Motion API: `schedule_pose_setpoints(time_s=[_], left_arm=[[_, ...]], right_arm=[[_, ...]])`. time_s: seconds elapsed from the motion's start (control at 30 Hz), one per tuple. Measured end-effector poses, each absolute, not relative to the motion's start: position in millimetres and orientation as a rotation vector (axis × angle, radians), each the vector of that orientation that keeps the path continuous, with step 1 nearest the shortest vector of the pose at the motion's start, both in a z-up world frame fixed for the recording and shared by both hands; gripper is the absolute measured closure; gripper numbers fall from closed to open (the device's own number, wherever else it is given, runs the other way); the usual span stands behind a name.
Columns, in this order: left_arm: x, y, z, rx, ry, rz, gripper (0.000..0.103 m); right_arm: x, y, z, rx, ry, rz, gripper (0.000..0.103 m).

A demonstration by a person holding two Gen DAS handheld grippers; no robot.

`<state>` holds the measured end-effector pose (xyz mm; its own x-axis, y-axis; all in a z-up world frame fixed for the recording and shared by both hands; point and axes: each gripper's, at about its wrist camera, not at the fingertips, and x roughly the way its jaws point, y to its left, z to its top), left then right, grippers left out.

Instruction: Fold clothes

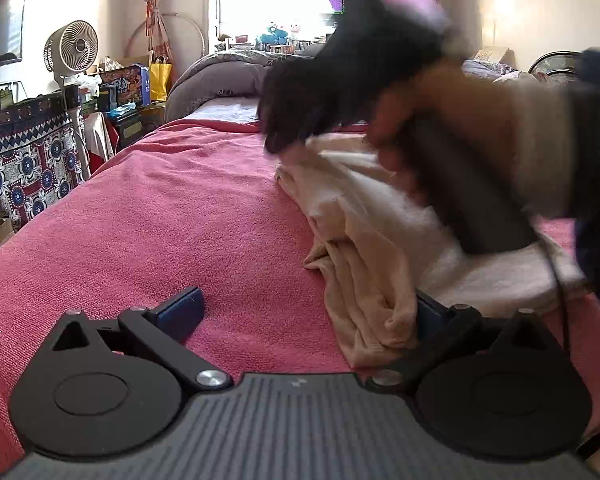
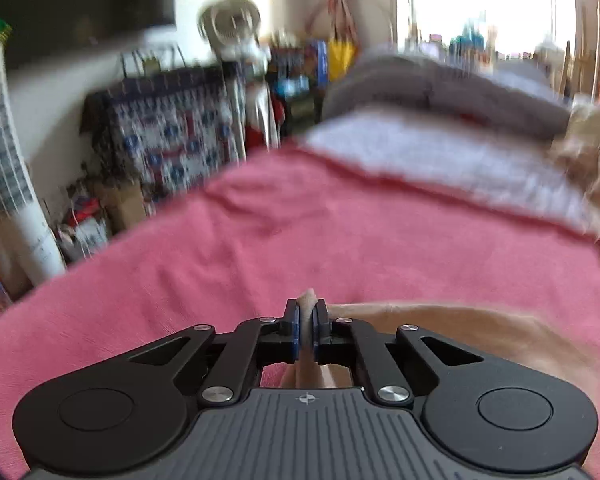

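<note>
A cream garment (image 1: 364, 240) lies bunched on the pink blanket (image 1: 160, 216) that covers the bed. My left gripper (image 1: 308, 314) is low over the blanket and open. Its left pad (image 1: 184, 312) is bare, and the garment's near edge drapes over its right pad (image 1: 430, 314). In the left wrist view my right gripper (image 1: 288, 136) is a dark blur in a person's hand (image 1: 412, 120), its tip at the garment's far corner. In the right wrist view my right gripper (image 2: 309, 320) is shut on a fold of the cream garment (image 2: 440, 320), which trails off to the right.
A grey duvet (image 1: 220, 72) and a white sheet (image 2: 420, 152) lie at the far end of the bed. A fan (image 1: 74, 48) and a pattern-draped cabinet (image 1: 24, 152) stand to the left. A tan fluffy thing (image 2: 592, 152) sits at the right edge.
</note>
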<state>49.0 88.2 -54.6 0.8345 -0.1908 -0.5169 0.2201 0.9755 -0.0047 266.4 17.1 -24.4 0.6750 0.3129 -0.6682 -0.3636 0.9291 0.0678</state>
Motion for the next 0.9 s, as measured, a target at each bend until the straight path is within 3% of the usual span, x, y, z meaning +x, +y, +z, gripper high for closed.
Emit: schedule_pose_setpoints(time_s=[0.13, 0.2, 0.27, 0.33, 0.5, 0.57, 0.63, 0.67, 0.77, 0.9], left_arm=[[43.4, 86.6, -54.2, 0.052, 0.54, -0.213, 0.0], [38.5, 88.3, -52.9, 0.04, 0.538, -0.204, 0.0], [32.2, 91.5, -50.9, 0.028, 0.533, -0.181, 0.0], [26.1, 96.7, -47.4, 0.006, 0.535, -0.158, 0.0], [8.7, 106.1, -39.9, -0.048, 0.567, -0.093, 0.0], [0.0, 112.5, -33.9, -0.056, 0.582, -0.043, 0.0], [-10.7, 120.2, -23.5, -0.057, 0.572, 0.015, 0.0], [-16.3, 125.5, -16.6, -0.057, 0.556, 0.043, 0.0], [-18.8, 141.2, 13.9, -0.046, 0.461, 0.099, 0.0], [6.6, 125.2, 44.4, -0.019, 0.376, -0.01, 0.0]], right_arm=[[272.7, 19.5, -17.8, -0.075, 0.728, 0.425, 0.09], [275.1, 5.9, -7.1, -0.002, 0.754, 0.486, 0.075], [263.6, -24.9, 9.9, 0.123, 0.719, 0.537, 0.053], [245.4, -58.7, 22.7, 0.19, 0.673, 0.545, 0.047], [193.3, -117.6, 32.4, 0.291, 0.661, 0.62, 0.051], [173.9, -105.2, 21.2, 0.178, 0.703, 0.666, 0.061], [149.2, -83.2, 6.8, 0.097, 0.707, 0.727, 0.062], [136.8, -72.1, -0.4, 0.058, 0.708, 0.757, 0.049], [104.7, -51.1, -5.9, -0.054, 0.69, 0.869, 0.036], [94.5, -80.9, 3.7, 0.067, 0.723, 0.972, 0.041]])
